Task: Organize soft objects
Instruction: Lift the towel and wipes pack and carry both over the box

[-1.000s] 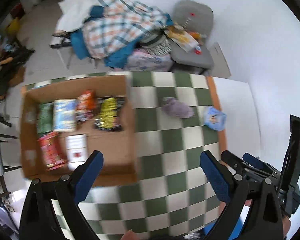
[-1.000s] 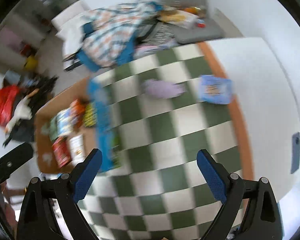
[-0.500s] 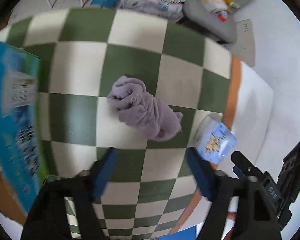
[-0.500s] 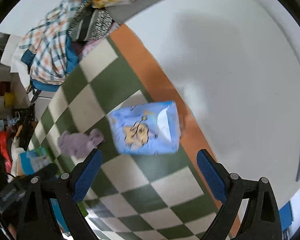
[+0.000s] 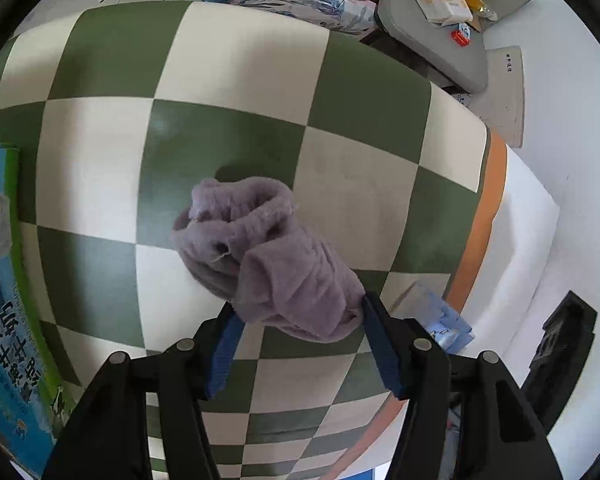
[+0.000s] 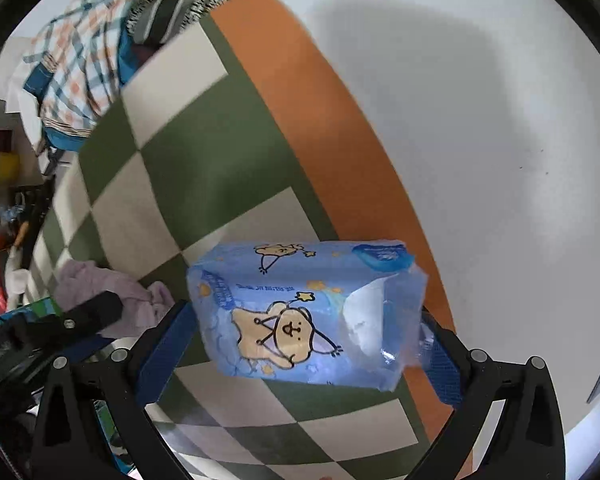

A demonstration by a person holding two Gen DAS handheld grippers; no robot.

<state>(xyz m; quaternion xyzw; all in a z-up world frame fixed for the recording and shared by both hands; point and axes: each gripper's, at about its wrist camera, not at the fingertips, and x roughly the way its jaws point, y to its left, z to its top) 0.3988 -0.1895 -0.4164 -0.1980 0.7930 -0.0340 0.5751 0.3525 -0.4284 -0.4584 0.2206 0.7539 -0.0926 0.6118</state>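
Both grippers are right at the grab step here, one soft thing each. The left gripper (image 5: 300, 316) has its jaws apart, straddling the near end of the purple cloth (image 5: 260, 256), a fuzzy bundle lying on the checkered tabletop (image 5: 228, 64). The blue pads look like they touch the fabric on both sides, but I wouldn't call it clamped yet.

The right gripper (image 6: 304, 340) is doing the same with the blue tissue pack (image 6: 300, 312), the one with the cartoon bear print. Jaws apart, pack sitting between them, close to the orange edge strip (image 6: 340, 128) of the tabletop at about 1 o'clock from the cloth. In the right view the cloth shows at 9 o'clock, with the other gripper over it.

Next move, I'd guess: squeeze both shut, then lift. The cloth is floppy, so most of it will dangle from wherever it's pinched. The pack's wrapper is loose and crinkly at its right end, so a grip there could slip; going for the fuller body seems safer. There's a green and blue box (image 5: 4, 320) at 9 o'clock in the left view, probably where things go, but I can't say for sure.
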